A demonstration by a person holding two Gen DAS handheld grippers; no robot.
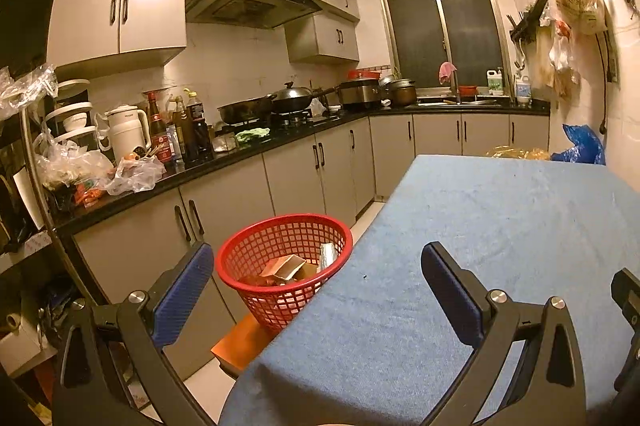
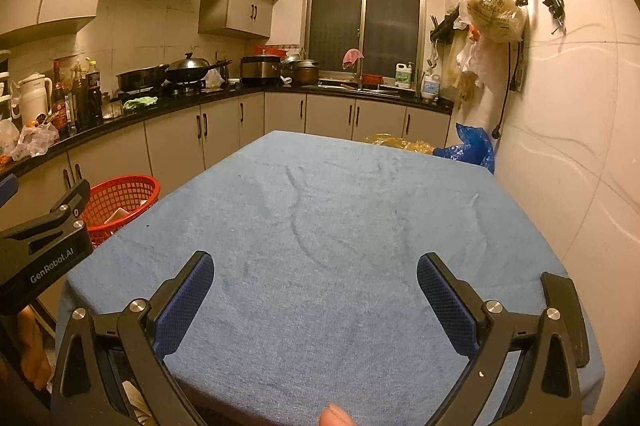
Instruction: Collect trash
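Two handheld grippers hover over a blue-clothed surface (image 2: 340,226) in a dimly lit home kitchen. The left gripper (image 1: 318,290) has its blue-padded fingers (image 1: 184,294) spread wide with nothing between them, its left finger hanging past the surface's edge and its right finger over the cloth. The right gripper (image 2: 316,296) is likewise spread wide and empty above the middle of the cloth. Just beside the surface's left edge, a red mesh basket (image 1: 280,226) rests on a wooden stool (image 1: 240,342); inside lie pieces of trash, including brown cardboard boxes (image 1: 284,268) and a crumpled silvery wrapper (image 1: 329,255). From the right wrist camera the left gripper's black body shows at the left edge, partly covering the same basket (image 2: 124,194). A black countertop (image 1: 256,146) crowded with bottles, pans and plastic bags runs along the wall behind, and a blue plastic bag (image 2: 472,146) sits past the surface's far corner.
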